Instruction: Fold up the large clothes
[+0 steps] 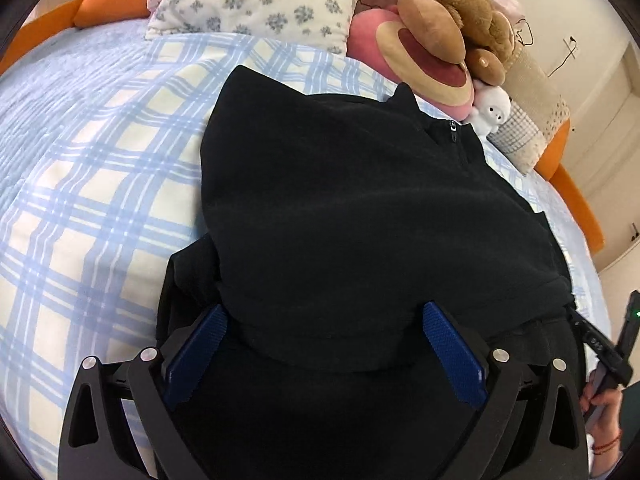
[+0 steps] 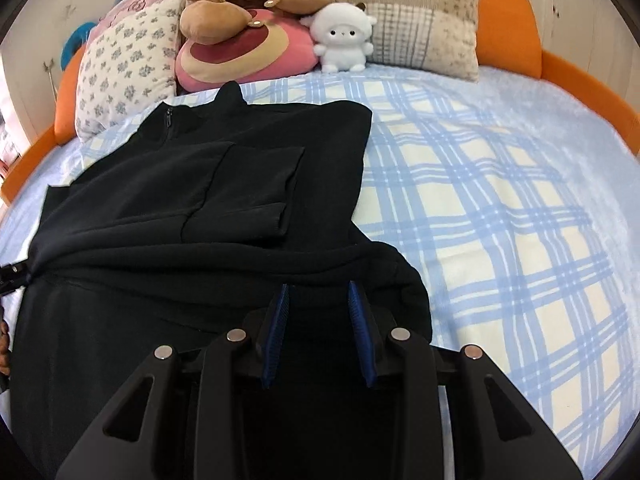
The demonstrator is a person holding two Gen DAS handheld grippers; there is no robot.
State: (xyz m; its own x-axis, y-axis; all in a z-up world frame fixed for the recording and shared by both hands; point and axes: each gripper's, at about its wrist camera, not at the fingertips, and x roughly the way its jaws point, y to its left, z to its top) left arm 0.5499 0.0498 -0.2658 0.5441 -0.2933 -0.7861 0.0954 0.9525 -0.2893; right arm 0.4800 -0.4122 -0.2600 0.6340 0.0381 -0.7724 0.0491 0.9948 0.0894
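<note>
Black fleece (image 1: 360, 208) partly folded on plaid bed (image 1: 100, 200). Left hand-held gripper (image 1: 326, 316) spread wide over hem; right hand-held gripper (image 2: 318, 294) likewise parted, w/ nothing grasped.

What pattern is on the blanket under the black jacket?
Blue-and-cream checks on the blanket; clearest in the right wrist view.

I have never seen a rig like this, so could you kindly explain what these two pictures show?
No robot here: a person carries a hand-held gripper in each hand, each with a fisheye camera looking along its blue-padded fingers. One picture is from the left hand-held gripper, the other from the right hand-held gripper. A black zip-neck garment, partly folded, lies on a blue-checked blanket on a bed, with pillows and a white plush toy behind. Both grippers look open around the garment's near fold; neither clearly pinches it.
</note>
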